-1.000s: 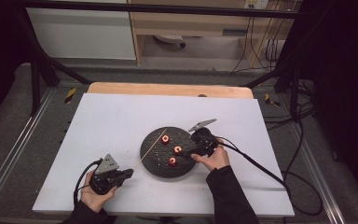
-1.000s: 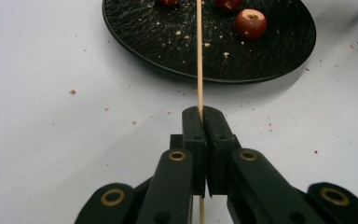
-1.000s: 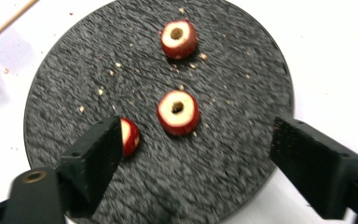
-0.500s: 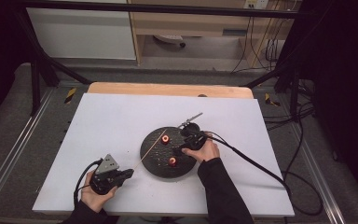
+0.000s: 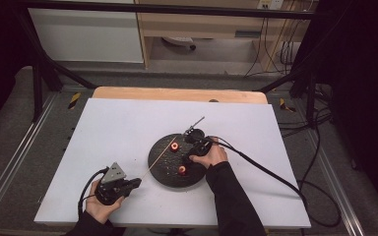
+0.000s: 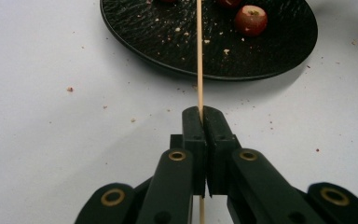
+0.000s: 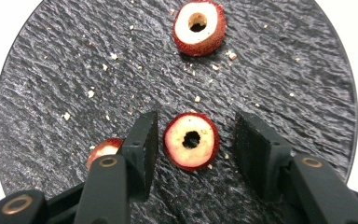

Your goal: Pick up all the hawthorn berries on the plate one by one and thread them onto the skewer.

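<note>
Cored red fruit [image 7: 191, 141] between closing right tongs [image 7: 193, 140] on ridged slate plate [image 7: 51, 93]; left tongs [image 6: 204, 116] pinching thin skewer [image 6: 199, 56]

a white table top [image 5: 128, 128] is lying over a wooden board [image 5: 177, 93]. pale crumbs [image 7: 93, 93] are lying scattered. black cables [image 5: 320, 147] are trailing across the grey floor [image 5: 10, 147] beside a white cabinet [image 5: 86, 34].

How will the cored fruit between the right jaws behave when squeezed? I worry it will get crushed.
The cored fruit is hollow, so probably soft and crushable. Its round shape may roll on the plate. The right gripper straddles it.
</note>
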The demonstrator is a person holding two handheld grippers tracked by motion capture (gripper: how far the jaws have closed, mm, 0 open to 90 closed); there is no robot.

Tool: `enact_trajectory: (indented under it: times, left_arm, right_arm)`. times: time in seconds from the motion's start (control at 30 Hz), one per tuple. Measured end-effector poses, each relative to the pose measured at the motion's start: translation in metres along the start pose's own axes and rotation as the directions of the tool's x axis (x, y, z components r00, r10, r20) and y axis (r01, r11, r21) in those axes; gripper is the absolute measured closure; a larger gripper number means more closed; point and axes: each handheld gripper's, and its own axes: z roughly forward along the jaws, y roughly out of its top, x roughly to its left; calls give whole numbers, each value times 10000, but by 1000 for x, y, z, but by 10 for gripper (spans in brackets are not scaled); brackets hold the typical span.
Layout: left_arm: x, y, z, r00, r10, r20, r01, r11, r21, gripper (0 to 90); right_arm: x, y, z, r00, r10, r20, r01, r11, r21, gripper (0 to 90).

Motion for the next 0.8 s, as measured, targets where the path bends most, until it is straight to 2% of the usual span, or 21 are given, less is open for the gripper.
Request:
enact_trajectory:
  times: [0.33,0.53,0.73,0.8]
  left_arm:
    - [0,0,0,10000,14,12,-14,10000,17,882]
    - [0,0,0,10000,21,16,-21,10000,-5,882]
    - [0,0,-1,10000,18,-4,-18,10000,-47,882]
    - [0,0,-1,10000,23,-13,-23,10000,-56,882]
  right_arm:
    - [-3,1,2,9996,154,-216,-148,9996,261,598]
    - [-4,2,2,9996,221,-193,-215,9992,327,603]
    - [-3,1,-3,9991,347,-229,-344,9993,152,607]
    - [-2,2,-6,9983,537,-238,-535,9985,103,608]
